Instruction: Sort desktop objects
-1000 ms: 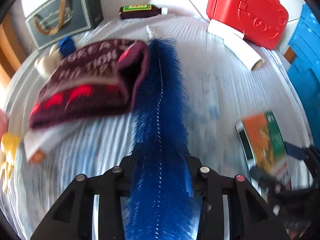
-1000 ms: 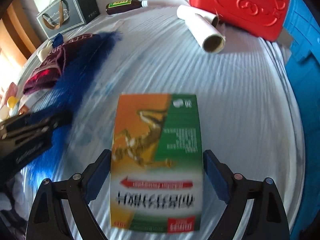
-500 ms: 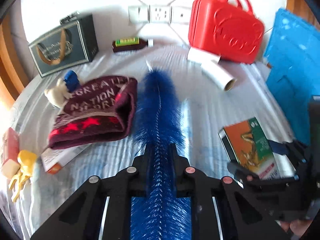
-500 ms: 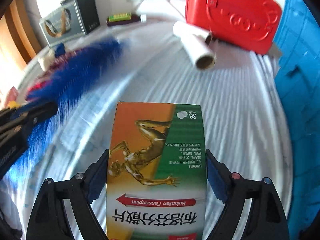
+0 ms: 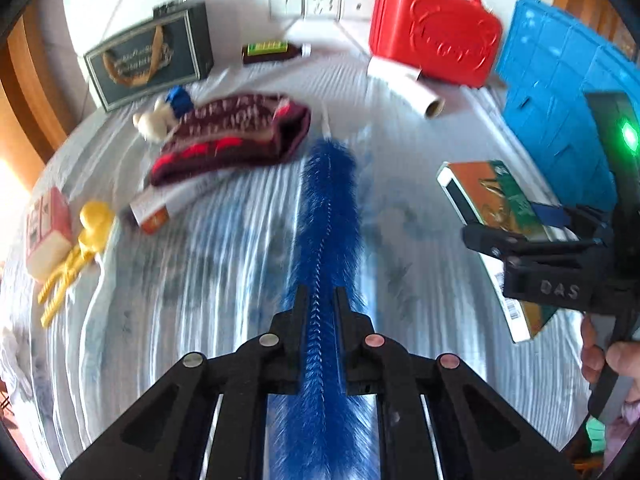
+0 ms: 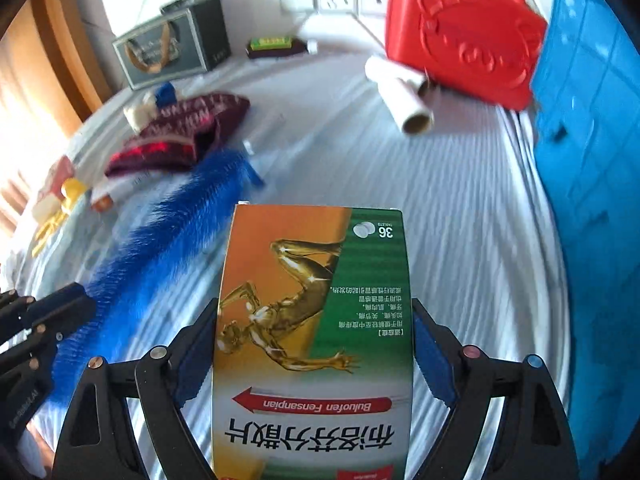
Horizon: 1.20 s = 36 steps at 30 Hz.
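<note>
The left gripper (image 5: 318, 300) is clenched on the blue bottle brush (image 5: 328, 216), its two fingers pressed against the bristled stem, which runs straight forward between them and ends with its pale tip near the middle of the table (image 5: 224, 280), a surface covered in a white striped cloth. The right gripper (image 6: 316, 332) grasps the medicine box (image 6: 316, 320), an orange-and-green carton with a gold figure and the number 36 printed on it, its blue pads squeezing the long sides; the box is held above the cloth toward the table's right side, beside the brush. Near the far left part of the table lies a maroon knit hat (image 5: 236, 132) with a small plush toy (image 5: 156, 120) touching its far end and a flat white carton (image 5: 168, 208) poking out beneath it. At the left edge sit a yellow plastic toy (image 5: 80, 248) and a small red-and-white box (image 5: 46, 232). Along the far edge stand a dark gift bag (image 5: 152, 56), a brown bottle (image 5: 272, 50) lying on its side, and a red case (image 5: 432, 28), with a white paper roll (image 5: 404, 86) just in front of it. A blue crate (image 5: 560, 92) stands at the right edge.
</note>
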Tool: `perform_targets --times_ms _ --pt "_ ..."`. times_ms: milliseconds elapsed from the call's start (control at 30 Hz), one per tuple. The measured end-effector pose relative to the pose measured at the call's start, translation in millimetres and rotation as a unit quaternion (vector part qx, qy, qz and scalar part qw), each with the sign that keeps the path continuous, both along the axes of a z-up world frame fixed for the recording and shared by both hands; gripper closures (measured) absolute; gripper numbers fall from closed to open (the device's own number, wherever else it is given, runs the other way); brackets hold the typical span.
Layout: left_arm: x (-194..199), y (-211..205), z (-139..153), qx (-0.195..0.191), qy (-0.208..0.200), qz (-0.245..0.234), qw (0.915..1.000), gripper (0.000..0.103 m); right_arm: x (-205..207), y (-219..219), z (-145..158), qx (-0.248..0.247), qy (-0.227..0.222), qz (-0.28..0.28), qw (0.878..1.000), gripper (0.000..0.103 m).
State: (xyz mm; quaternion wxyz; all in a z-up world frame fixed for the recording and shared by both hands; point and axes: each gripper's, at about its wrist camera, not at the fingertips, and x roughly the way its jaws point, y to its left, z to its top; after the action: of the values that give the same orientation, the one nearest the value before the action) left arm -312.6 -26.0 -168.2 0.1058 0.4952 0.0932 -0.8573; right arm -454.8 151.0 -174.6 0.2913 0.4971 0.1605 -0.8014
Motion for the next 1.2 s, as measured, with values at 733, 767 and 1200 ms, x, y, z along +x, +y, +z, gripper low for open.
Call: perform_targets --times_ms 733,767,1200 --pt "-88 -29 -66 -0.007 -0.016 -0.013 0.9998 0.081 -7 3 -60 0.059 0.000 -0.044 0.997 0.008" --pt "-86 -28 -65 0.000 -0.018 -0.015 0.9997 0.085 -8 6 -60 0.050 -0.009 -0.046 0.998 0.014" --pt "-16 1 54 0.001 0.106 -0.026 0.9940 0.087 35 16 58 -0.022 0.097 -0.050 0.994 0.016"
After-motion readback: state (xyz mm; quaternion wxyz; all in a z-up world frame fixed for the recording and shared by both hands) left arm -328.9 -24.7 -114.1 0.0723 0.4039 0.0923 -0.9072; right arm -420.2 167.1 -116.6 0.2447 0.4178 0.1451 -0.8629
